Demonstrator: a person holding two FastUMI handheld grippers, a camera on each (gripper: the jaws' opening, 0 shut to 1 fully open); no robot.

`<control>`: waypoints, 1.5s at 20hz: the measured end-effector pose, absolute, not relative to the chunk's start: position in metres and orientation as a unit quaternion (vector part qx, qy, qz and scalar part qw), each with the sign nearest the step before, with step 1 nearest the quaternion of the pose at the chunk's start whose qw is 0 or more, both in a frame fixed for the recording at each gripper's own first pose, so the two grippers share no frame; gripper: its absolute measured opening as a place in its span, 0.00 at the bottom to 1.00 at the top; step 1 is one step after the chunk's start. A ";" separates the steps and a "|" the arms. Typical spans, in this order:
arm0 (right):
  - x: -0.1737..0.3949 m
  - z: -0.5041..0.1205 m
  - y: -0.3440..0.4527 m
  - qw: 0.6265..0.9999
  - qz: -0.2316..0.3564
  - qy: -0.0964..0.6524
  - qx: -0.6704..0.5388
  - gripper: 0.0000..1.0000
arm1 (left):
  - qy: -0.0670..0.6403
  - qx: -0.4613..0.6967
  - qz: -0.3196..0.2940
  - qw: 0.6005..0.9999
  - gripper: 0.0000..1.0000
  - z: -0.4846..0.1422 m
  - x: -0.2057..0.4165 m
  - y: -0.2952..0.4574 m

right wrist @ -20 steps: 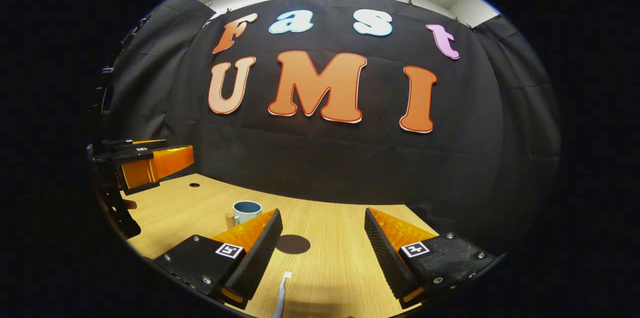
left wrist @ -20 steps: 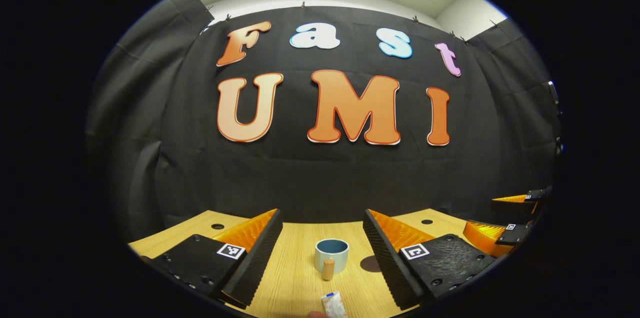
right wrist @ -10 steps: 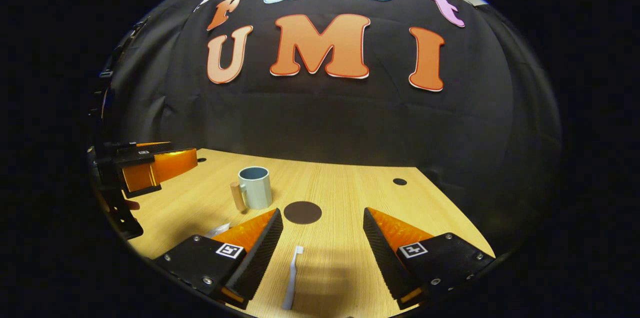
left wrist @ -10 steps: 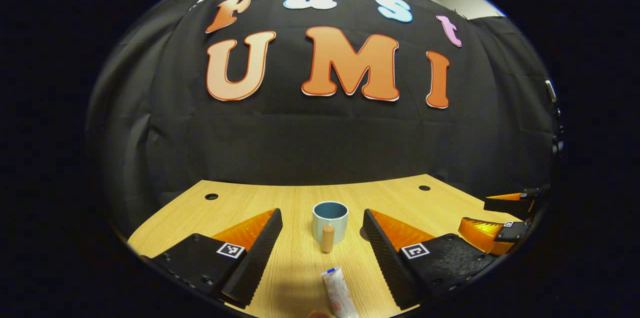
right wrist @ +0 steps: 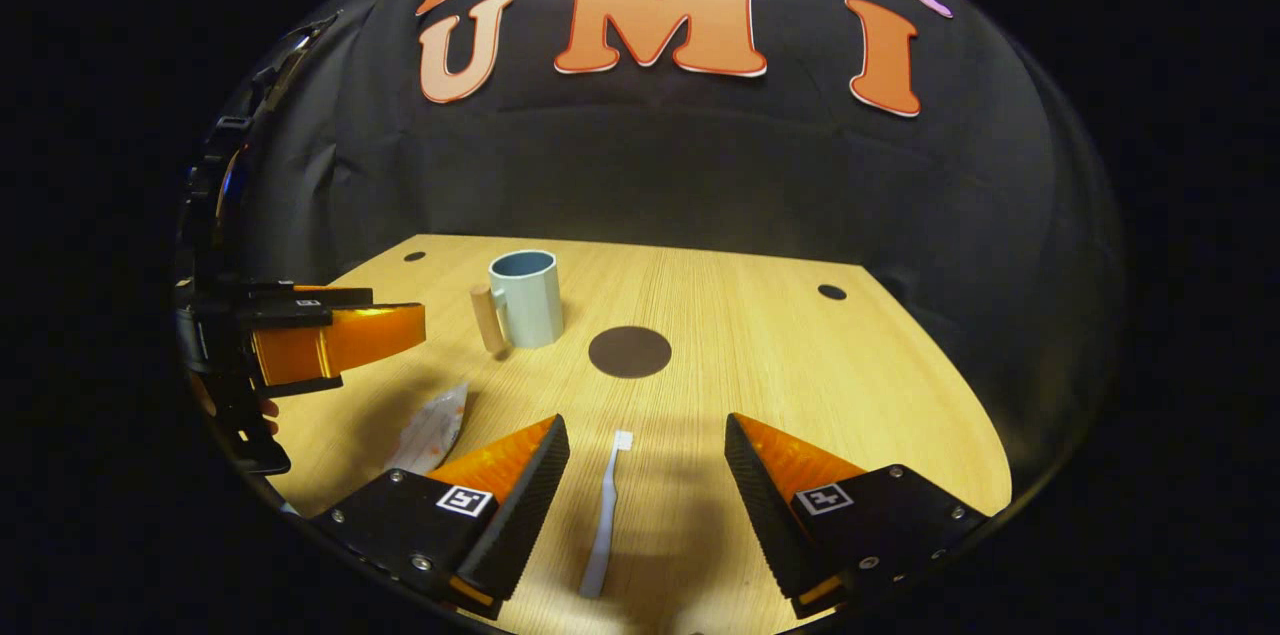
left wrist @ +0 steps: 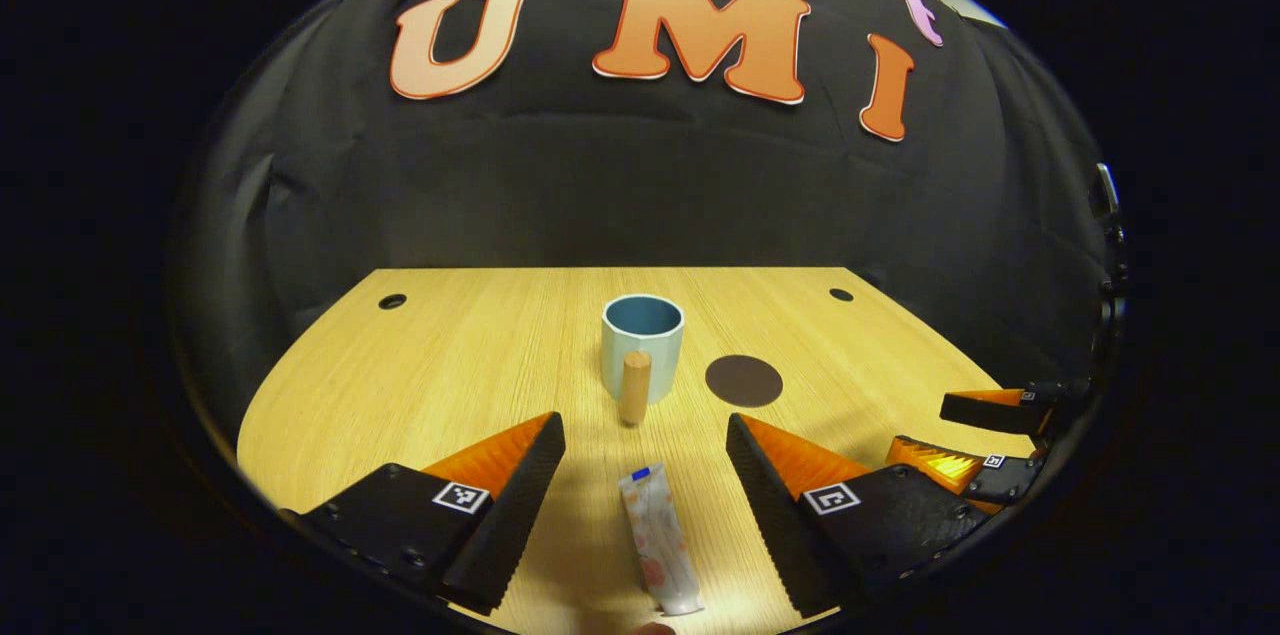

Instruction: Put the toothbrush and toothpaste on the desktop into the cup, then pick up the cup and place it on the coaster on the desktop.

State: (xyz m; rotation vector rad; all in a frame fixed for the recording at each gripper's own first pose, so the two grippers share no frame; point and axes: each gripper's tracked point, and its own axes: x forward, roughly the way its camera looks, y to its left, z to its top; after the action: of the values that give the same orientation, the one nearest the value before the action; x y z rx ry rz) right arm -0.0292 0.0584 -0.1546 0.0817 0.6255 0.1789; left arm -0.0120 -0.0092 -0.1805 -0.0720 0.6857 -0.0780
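A pale blue cup [left wrist: 642, 347] with a wooden handle [left wrist: 634, 388] stands upright mid-table, seen also in the right gripper view [right wrist: 528, 297]. A round dark coaster [left wrist: 743, 380] [right wrist: 629, 351] lies just right of it. A toothpaste tube [left wrist: 660, 552] lies flat between the open fingers of my left gripper [left wrist: 645, 440], which hovers above it. A white toothbrush [right wrist: 605, 513] lies flat, bristle end toward the coaster, between the open fingers of my right gripper [right wrist: 647, 440]. The tube [right wrist: 430, 429] lies under the left gripper [right wrist: 330, 340] in the right gripper view.
The wooden table [left wrist: 450, 355] has small round holes near its back corners [left wrist: 392, 301] [left wrist: 841, 295]. The black cloth wall rises right behind its far edge. In the left gripper view the right gripper [left wrist: 985, 440] hangs at the right edge, above the table.
Both grippers have tilted down toward the table, bringing more of the tabletop into view. The toothpaste and the toothbrush now lie fully between their fingers. Nothing on the table has moved.
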 end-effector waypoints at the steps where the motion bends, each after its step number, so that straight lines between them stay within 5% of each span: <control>1: -0.029 -0.159 0.059 0.943 0.090 0.318 0.042 0.94 | 0.349 -0.037 -0.040 0.936 0.98 -0.187 -0.014 -0.010; 13: -0.044 -0.225 0.078 0.889 0.112 0.444 0.030 0.81 | 0.499 -0.057 -0.051 0.863 0.98 -0.222 -0.024 -0.018; 23: -0.052 -0.245 0.087 0.850 0.107 0.515 0.020 0.53 | 0.596 -0.056 -0.042 0.800 0.99 -0.235 -0.039 -0.019; 24: -0.055 -0.246 0.091 0.847 0.113 0.520 0.017 0.42 | 0.604 -0.053 -0.038 0.794 0.78 -0.234 -0.042 -0.018; 27: -0.054 -0.244 0.098 0.847 0.116 0.518 0.014 0.25 | 0.613 -0.066 -0.032 0.787 0.81 -0.234 -0.047 -0.022; 30: -0.052 -0.242 0.100 0.851 0.119 0.512 0.017 0.12 | 0.626 -0.070 -0.014 0.776 0.47 -0.234 -0.052 -0.021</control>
State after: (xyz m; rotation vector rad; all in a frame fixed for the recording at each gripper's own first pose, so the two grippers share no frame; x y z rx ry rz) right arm -0.0521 0.1003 -0.2416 0.0361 1.0783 0.2499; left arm -0.0521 -0.0208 -0.2344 -0.1513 1.3552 -0.0296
